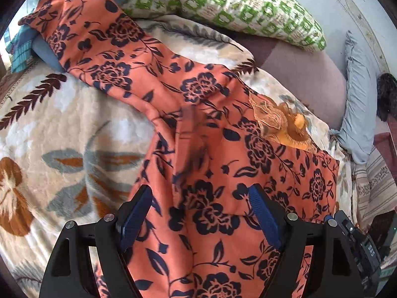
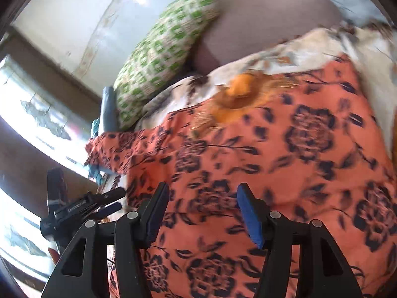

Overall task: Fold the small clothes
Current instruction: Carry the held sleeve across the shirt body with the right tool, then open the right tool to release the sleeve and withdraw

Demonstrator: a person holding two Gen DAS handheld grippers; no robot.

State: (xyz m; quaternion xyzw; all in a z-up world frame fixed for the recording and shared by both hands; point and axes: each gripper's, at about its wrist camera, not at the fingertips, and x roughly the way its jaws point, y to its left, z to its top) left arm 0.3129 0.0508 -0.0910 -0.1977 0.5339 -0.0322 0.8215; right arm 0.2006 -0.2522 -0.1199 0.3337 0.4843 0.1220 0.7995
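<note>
An orange garment with dark blue flowers [image 1: 213, 154] lies spread on a floral blanket [image 1: 62, 129], one long part reaching to the far left. A yellow-orange trim piece [image 1: 285, 124] sits at its right edge. My left gripper [image 1: 201, 198] is open just above the cloth, holding nothing. In the blurred right wrist view the same garment [image 2: 285, 154] fills the lower frame and my right gripper [image 2: 202, 198] is open over it, empty. The trim [image 2: 238, 94] shows at its far edge. The left gripper's body [image 2: 74, 213] shows at the left.
A green-patterned pillow [image 1: 223, 2] lies at the back, also in the right wrist view [image 2: 158, 57]. A mauve cushion [image 1: 310, 74] and a pale blue cloth [image 1: 359, 94] lie right. Blue folded fabric [image 1: 27, 44] lies under the garment's far end. A bright window [image 2: 32, 114] is at left.
</note>
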